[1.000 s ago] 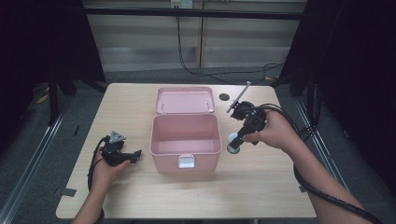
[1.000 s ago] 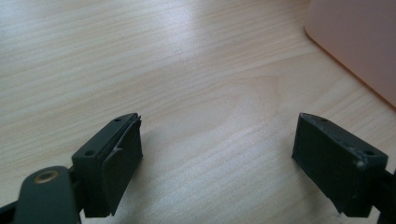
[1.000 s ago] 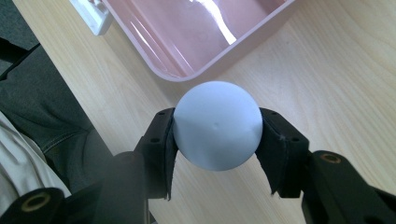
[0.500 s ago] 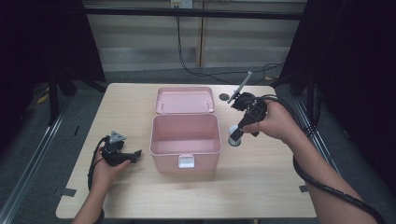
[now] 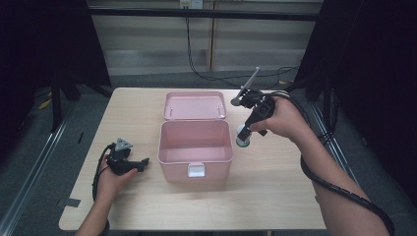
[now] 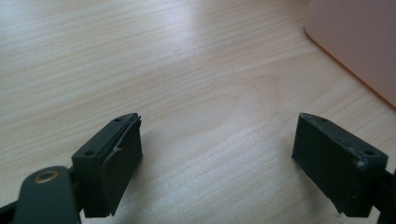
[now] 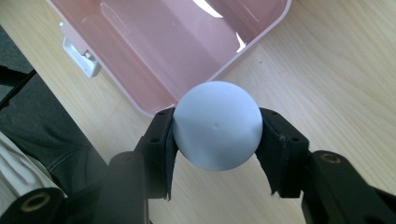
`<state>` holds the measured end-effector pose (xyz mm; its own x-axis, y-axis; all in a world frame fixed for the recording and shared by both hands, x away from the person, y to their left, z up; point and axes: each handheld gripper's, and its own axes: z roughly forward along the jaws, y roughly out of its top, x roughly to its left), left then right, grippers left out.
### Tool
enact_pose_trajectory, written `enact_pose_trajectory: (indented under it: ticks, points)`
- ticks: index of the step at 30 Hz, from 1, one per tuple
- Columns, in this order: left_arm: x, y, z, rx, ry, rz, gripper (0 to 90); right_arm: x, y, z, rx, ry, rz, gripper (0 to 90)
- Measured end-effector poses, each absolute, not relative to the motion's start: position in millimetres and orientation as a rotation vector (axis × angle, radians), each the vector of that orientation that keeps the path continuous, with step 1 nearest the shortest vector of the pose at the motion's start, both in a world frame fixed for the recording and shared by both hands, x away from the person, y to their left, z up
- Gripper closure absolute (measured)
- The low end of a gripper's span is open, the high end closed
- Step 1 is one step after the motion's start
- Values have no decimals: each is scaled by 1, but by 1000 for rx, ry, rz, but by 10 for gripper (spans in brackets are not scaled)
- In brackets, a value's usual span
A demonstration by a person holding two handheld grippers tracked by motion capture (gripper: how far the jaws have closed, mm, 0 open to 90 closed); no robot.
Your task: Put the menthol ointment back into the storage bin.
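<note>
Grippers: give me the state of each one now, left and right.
Left gripper: open, nothing between the jaws, low over the table.
Right gripper: shut on the pale ball, beside the open pink box.

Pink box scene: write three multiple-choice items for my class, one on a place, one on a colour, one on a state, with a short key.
1. Where is the ball?
A. Between the right gripper's jaws
B. Inside the pink box
C. On the lid

2. What colour is the ball?
A. Red
B. Pale blue-white
C. Black

3. How do the left gripper's jaws stand?
A. Clamped on a pen
B. Shut, empty
C. Open, empty

Key: 1 A, both pads press its sides just outside the box rim; 2 B, the right gripper view shows it pale; 3 C, only bare table shows between them.
</note>
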<state>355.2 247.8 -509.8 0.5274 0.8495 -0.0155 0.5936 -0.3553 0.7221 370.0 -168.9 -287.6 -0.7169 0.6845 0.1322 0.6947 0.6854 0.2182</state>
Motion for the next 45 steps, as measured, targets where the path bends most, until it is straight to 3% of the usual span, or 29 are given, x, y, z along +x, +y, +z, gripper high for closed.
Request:
enact_pose_trajectory:
  ticks: [17, 45]
  points:
    - [355, 248, -510, 2081, 1167, 479, 153, 385, -150, -282, -1198, -2837, -372, 506]
    - [355, 248, -510, 2082, 1167, 479, 153, 404, -116, -302, -1247, -2787, -393, 506]
